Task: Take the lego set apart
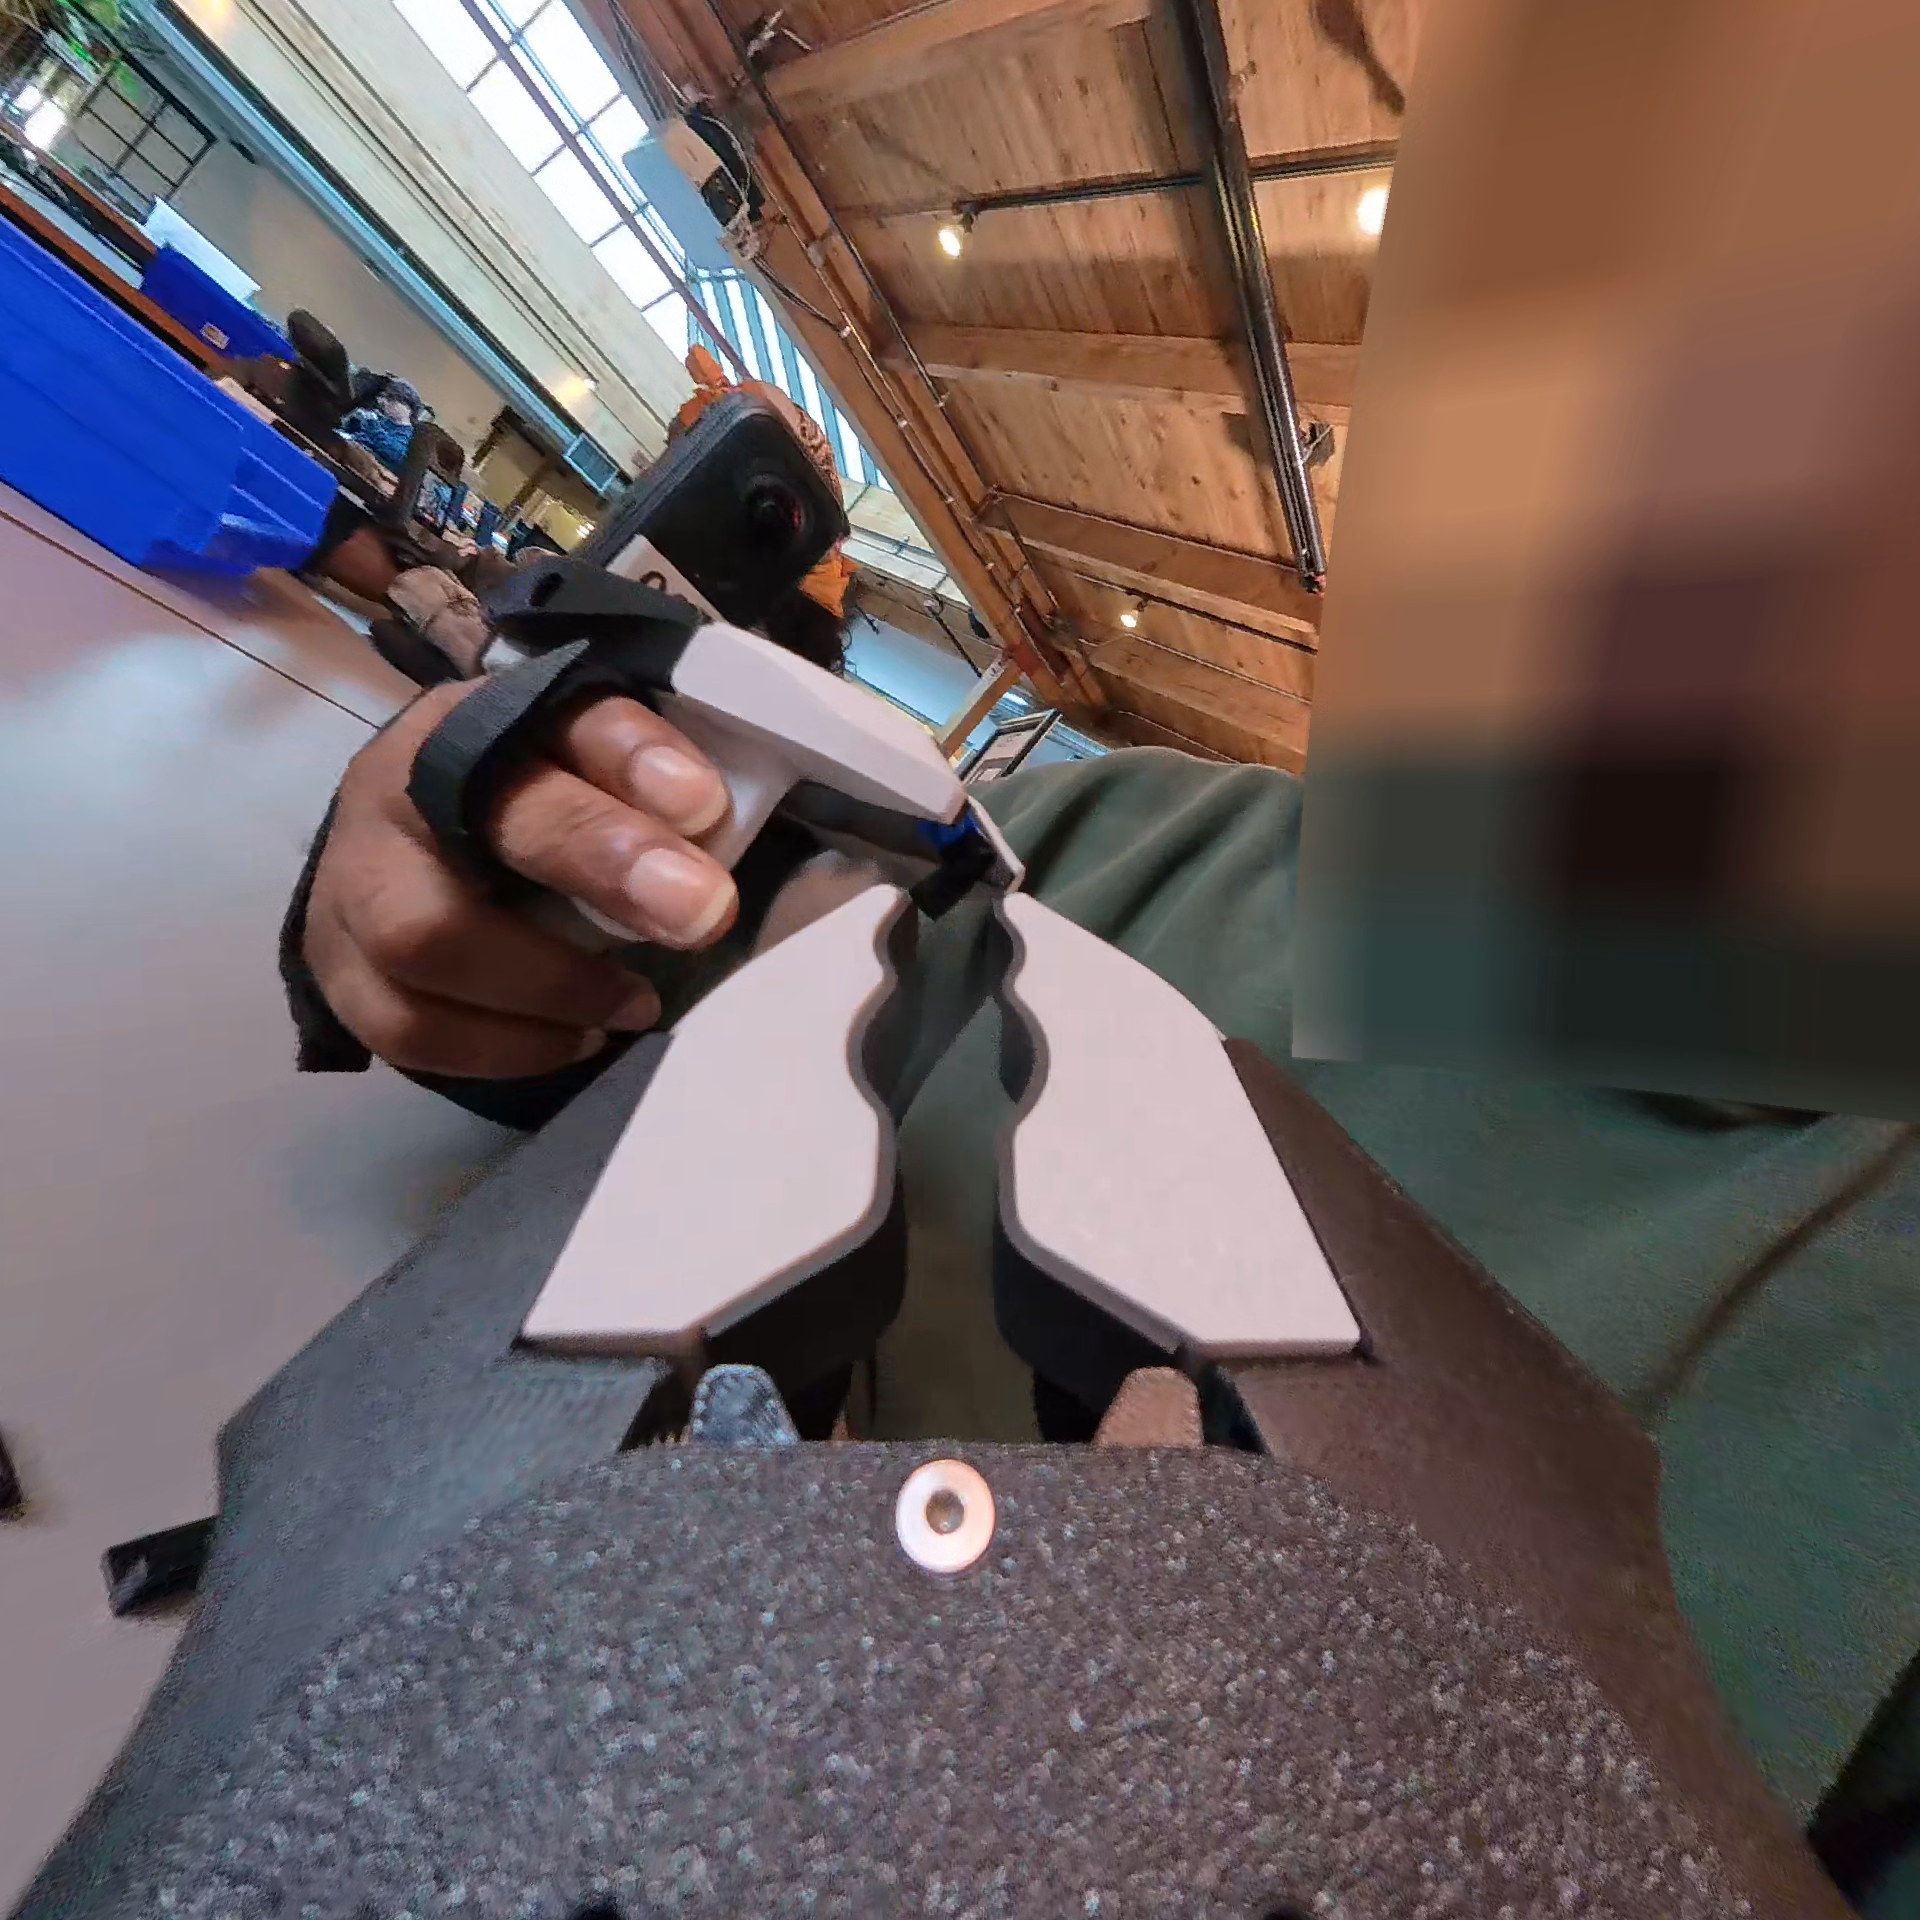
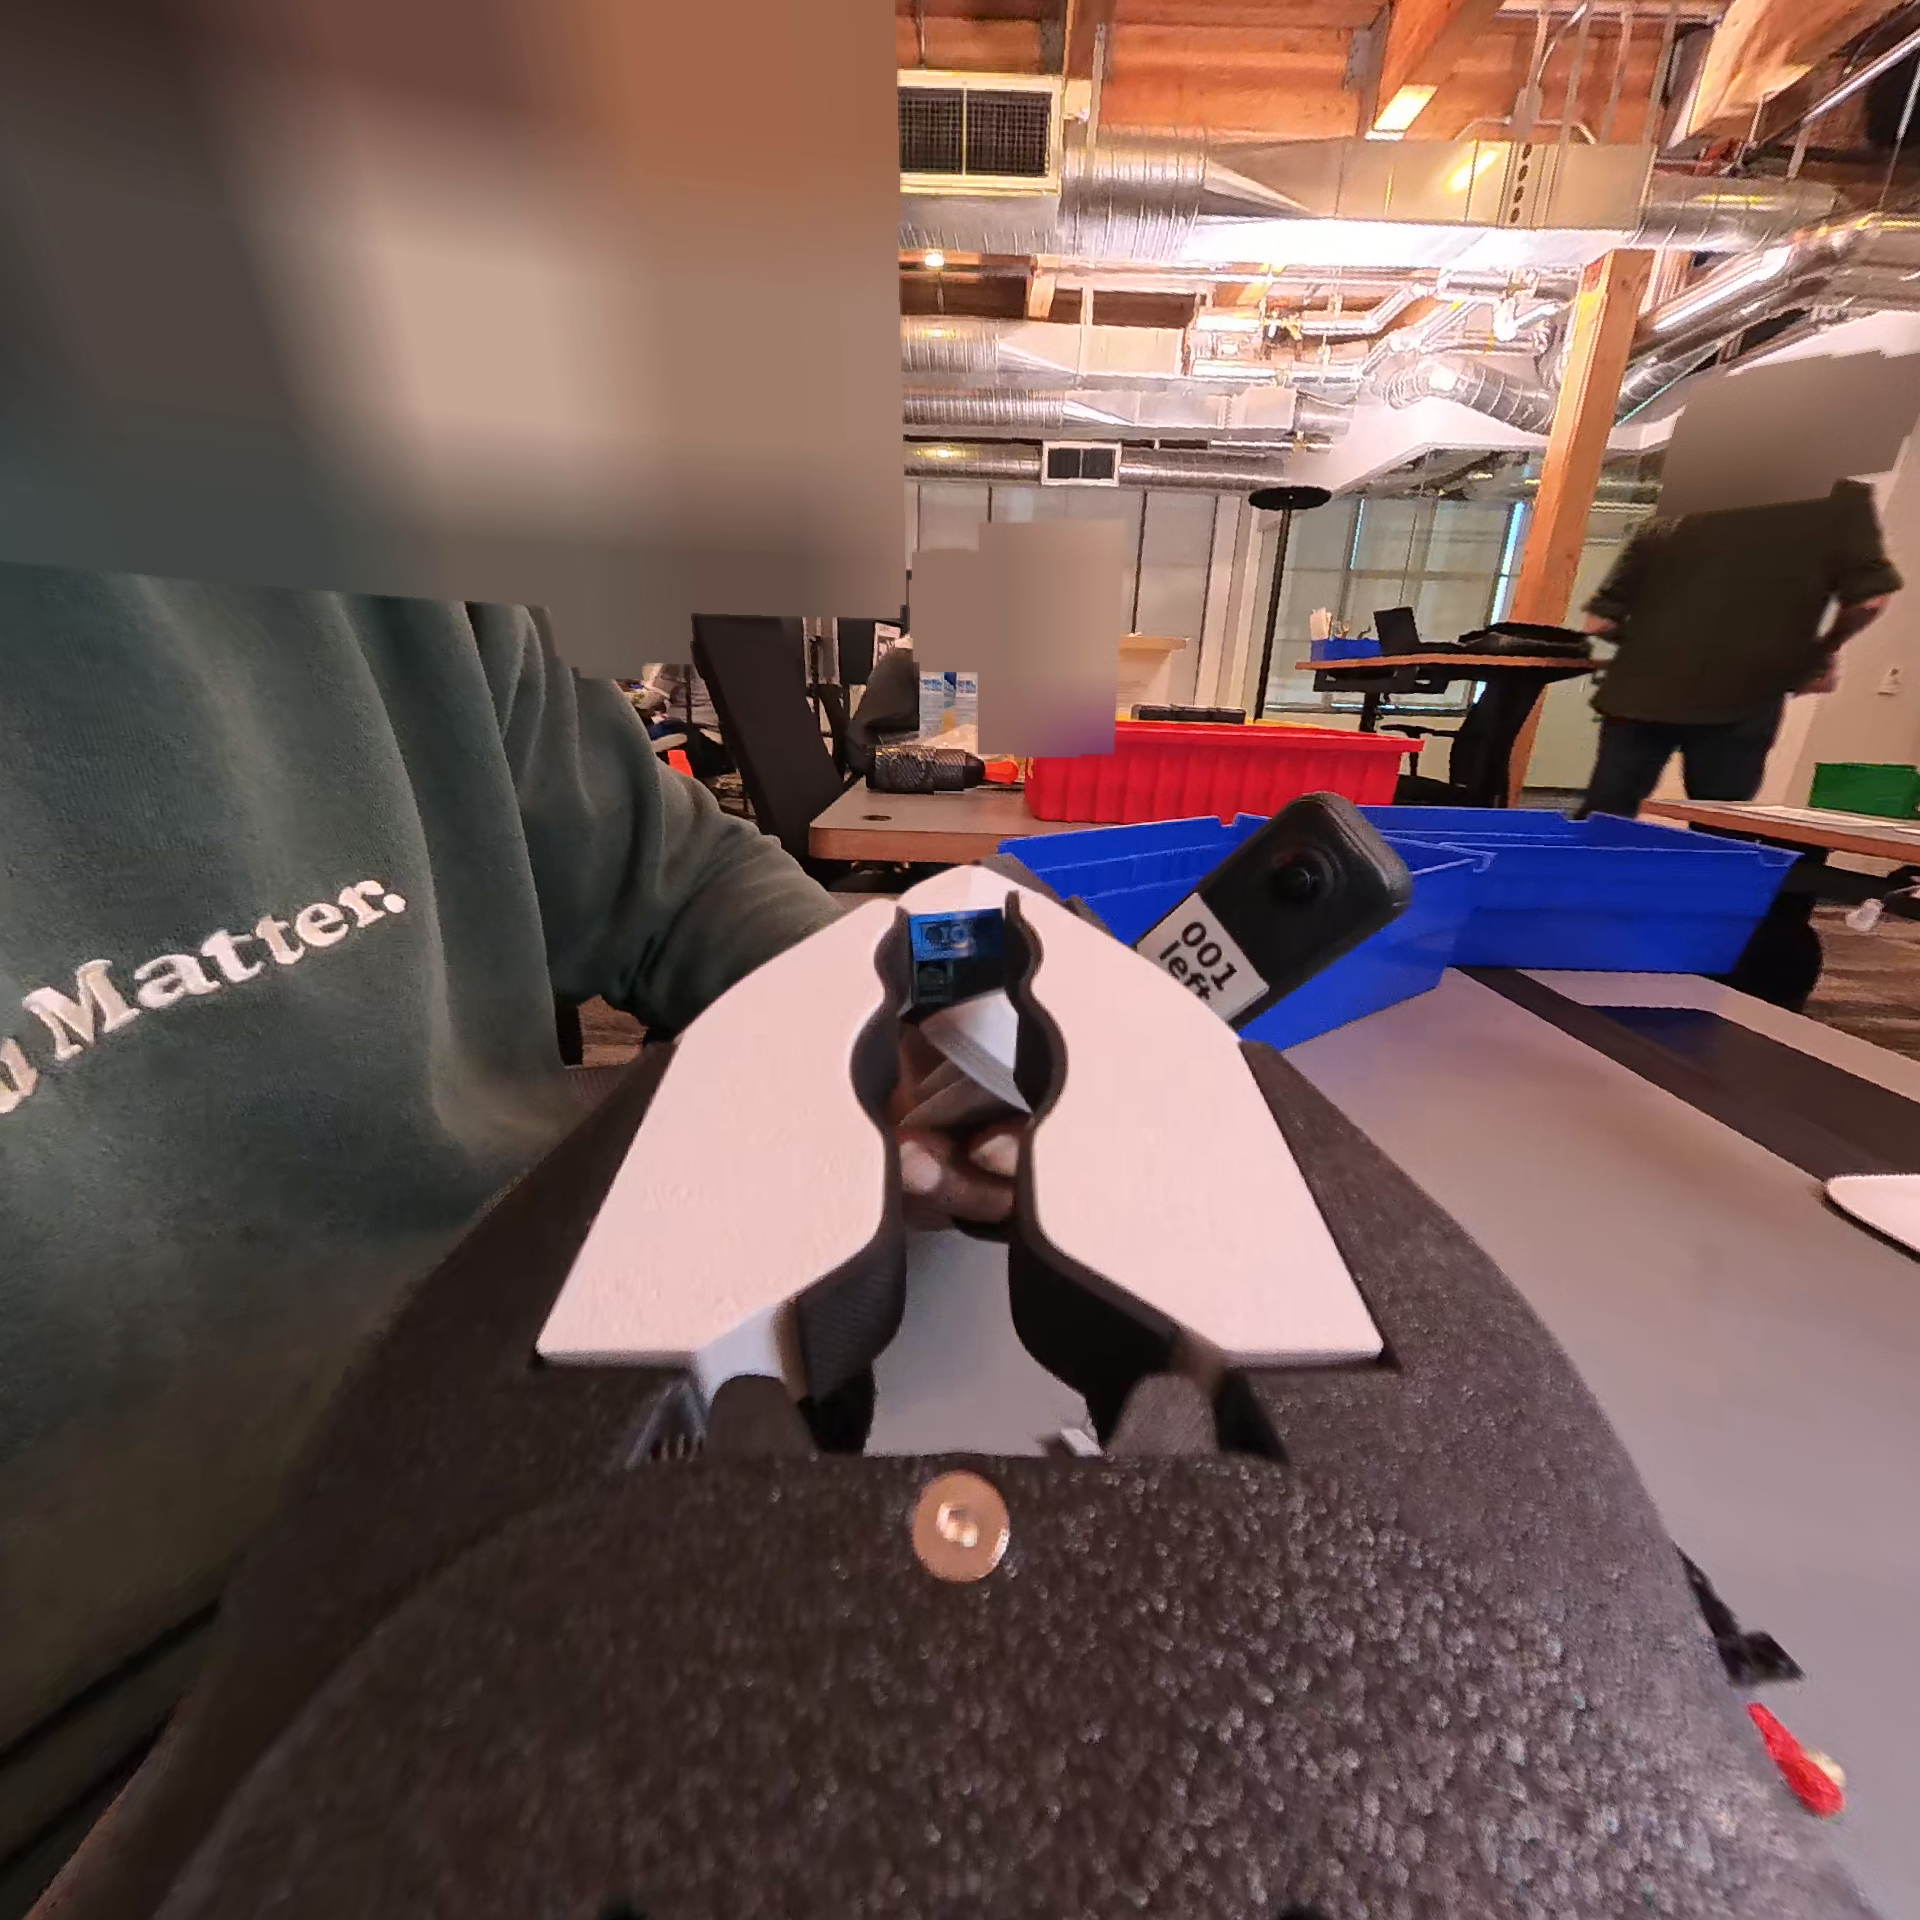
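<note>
The lego set is a small stack held in the air between both grippers. It has a blue brick (image 2: 951, 956) and a black piece (image 1: 951, 883) joined to it. My right gripper (image 2: 956, 920) is shut on the blue brick at its fingertips. In the left wrist view the right gripper (image 1: 971, 836) comes in from the left, held by a hand (image 1: 499, 883), with the blue brick (image 1: 961, 829) at its tip. My left gripper (image 1: 953, 909) has its fingertips closed on the black piece. One white finger of the left gripper shows behind the brick in the right wrist view (image 2: 982, 1044).
A grey table (image 2: 1558, 1247) lies below, with a white plate (image 2: 1881, 1216) at its right edge. Blue bins (image 2: 1558, 894) and a red bin (image 2: 1216, 769) stand behind. The holder's green sweatshirt (image 2: 260, 935) is close. Another person (image 2: 1725, 644) stands at the back right.
</note>
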Demonstrator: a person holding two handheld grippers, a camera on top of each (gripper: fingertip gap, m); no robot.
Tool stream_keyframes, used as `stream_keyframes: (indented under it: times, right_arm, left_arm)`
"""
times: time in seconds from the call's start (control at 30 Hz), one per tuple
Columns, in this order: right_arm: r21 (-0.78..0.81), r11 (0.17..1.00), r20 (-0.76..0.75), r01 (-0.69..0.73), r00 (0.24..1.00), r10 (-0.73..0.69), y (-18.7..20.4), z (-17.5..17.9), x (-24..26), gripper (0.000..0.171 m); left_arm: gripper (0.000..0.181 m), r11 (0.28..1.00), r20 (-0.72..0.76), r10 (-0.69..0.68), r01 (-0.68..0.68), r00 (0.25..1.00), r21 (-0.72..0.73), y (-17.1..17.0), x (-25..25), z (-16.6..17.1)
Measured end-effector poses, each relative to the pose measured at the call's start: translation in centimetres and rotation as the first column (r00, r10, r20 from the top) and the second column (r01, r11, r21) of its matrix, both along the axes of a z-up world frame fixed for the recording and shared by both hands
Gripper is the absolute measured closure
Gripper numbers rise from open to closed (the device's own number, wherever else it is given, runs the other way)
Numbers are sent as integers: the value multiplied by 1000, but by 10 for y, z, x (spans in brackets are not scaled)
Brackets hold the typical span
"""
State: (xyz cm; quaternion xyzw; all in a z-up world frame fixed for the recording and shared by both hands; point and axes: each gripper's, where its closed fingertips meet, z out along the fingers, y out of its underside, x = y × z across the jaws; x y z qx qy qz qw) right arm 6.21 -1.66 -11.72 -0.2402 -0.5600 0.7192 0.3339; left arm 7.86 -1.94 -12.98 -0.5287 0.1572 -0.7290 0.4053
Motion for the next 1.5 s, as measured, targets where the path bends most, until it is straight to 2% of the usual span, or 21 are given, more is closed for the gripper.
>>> stream_keyframes:
  times: [0.2,0.3,0.37,0.43,0.53,0.6,0.67,0.8,0.9,1.03,1.13,1.17,1.23,1.27,1.33,1.37,1.5]
  right_arm:
    - [11,1000,3,-8,1000,8,2,0,2,154]
    - [56,998,22,25,999,-26,10,-5,0,154]
    - [130,990,46,48,997,-54,14,-16,-1,155]
    - [133,990,57,41,997,-49,13,-18,-1,155]
    - [169,985,56,41,997,-51,9,-22,-2,155]
    - [171,985,55,34,998,-44,6,-23,-2,155]
    - [173,984,52,30,998,-39,3,-23,-3,154]
    - [195,980,51,42,997,-53,3,-26,-3,154]
    - [251,966,66,58,995,-77,7,-33,-6,155]
    - [358,930,95,80,988,-122,9,-53,-10,154]
    - [393,914,109,97,983,-151,15,-59,-12,154]
    - [403,910,118,97,981,-156,15,-62,-13,154]
    - [427,901,160,78,974,-160,14,-72,-15,154]
    - [443,894,192,63,968,-164,14,-79,-16,154]
    - [477,878,249,40,952,-179,13,-94,-19,154]
    - [488,872,265,33,946,-185,13,-99,-20,154]
    - [496,868,297,36,932,-208,15,-106,-23,154]
  left_arm:
    - [176,1000,-21,31,-31,999,0,3,-1,-1]
    - [181,998,-30,45,-43,999,52,-1,-8,6]
    - [181,994,-105,80,-71,991,87,-1,-10,5]
    - [181,991,-209,112,-93,972,99,1,-14,-5]
    - [181,986,-394,167,-148,904,80,11,-26,-27]
    - [181,988,-309,156,-146,938,56,11,-26,-19]
    - [160,992,-263,121,-122,957,15,11,-18,-19]
    - [167,999,-233,50,-50,971,5,4,-3,-19]
    - [174,996,-310,87,-84,947,23,7,-8,-24]
    - [178,998,-422,63,-44,904,55,-3,-16,-28]
    - [178,994,-557,101,-59,825,93,-6,-27,-35]
    - [178,995,-657,98,-60,747,81,-6,-34,-51]
    - [178,999,-840,43,-28,541,33,-16,-49,-93]
    - [178,1000,-880,-21,11,475,-18,-26,-53,-109]
    - [178,999,-929,-39,-1,367,-42,-28,-60,-130]
    - [177,999,-939,-49,1,341,-52,-29,-62,-135]
    - [149,999,-953,-46,29,298,-39,-34,-67,-138]
